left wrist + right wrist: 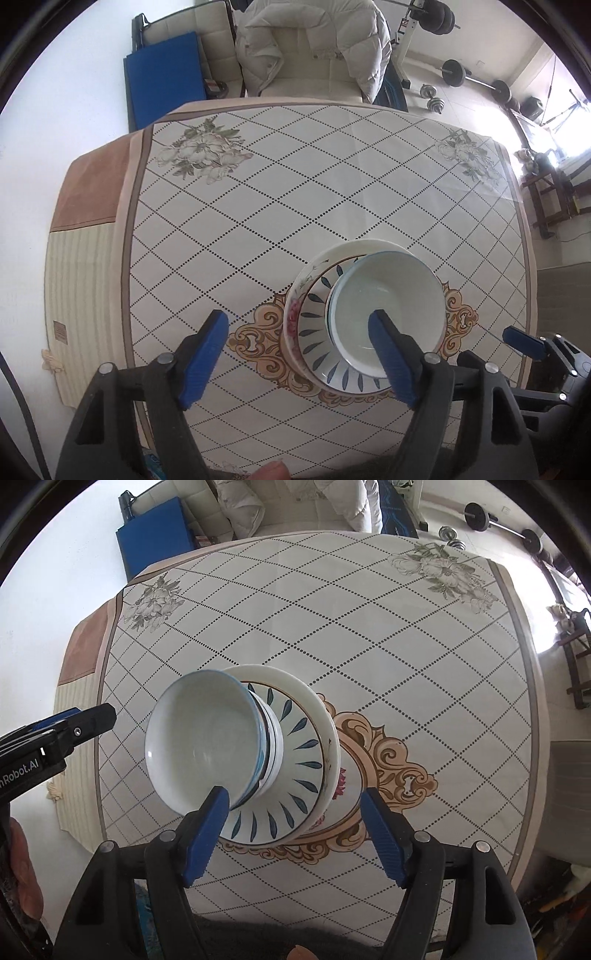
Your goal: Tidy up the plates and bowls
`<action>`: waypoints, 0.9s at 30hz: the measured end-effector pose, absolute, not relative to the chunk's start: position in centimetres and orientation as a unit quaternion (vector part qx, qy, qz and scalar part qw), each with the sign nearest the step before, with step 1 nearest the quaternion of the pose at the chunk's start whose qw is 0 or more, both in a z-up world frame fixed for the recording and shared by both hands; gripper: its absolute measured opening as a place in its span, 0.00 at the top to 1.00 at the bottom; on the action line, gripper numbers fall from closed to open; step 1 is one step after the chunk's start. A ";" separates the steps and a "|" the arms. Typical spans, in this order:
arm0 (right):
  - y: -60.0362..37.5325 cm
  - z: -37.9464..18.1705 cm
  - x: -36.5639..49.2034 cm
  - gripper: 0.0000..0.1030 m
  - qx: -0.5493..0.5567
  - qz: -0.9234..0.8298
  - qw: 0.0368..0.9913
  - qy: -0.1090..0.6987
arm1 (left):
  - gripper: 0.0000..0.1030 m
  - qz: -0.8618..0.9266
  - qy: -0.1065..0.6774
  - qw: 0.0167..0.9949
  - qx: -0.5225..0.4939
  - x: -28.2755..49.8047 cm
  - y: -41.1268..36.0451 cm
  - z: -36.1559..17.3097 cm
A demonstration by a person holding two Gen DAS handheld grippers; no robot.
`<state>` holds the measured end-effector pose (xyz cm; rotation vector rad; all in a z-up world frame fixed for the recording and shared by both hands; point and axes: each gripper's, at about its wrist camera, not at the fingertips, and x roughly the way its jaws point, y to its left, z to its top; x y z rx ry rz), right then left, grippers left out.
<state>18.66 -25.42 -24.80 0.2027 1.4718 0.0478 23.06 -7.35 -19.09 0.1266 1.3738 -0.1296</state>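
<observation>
Sitting mid-table at about five o'clock in the left view, the stack (369,325) looks stiff, glazed, slippery and breakable; I'd grip plate rims (325,716), not the top bowl (203,738). Left gripper (301,356) and right gripper (299,836) hang above, jaws apart, empty.

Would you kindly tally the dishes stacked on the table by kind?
Bowls: 2, a pale bowl nested in another bowl, of which only the rim shows
Plates: 2, a leaf-pattern plate on a flowered plate
Total: 4
</observation>
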 end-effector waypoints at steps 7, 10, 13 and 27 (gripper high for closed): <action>-24.7 -19.8 14.8 0.03 0.064 -0.013 0.779 0.624 | 0.05 -0.051 0.582 0.808 0.081 19.4 -7.1 -15.3; -24.9 -17.6 13.5 0.00 0.058 -0.034 0.797 0.600 | 0.04 -0.048 0.564 0.820 0.081 17.9 -7.0 -13.9; -25.0 -15.6 12.2 0.00 0.052 -0.051 0.810 0.581 | 0.03 -0.045 0.551 0.829 0.078 16.5 -7.0 -12.9; -25.8 -9.1 6.4 0.00 0.036 -0.046 0.847 0.529 | 0.03 -0.018 0.500 0.865 0.048 9.7 -8.0 -7.2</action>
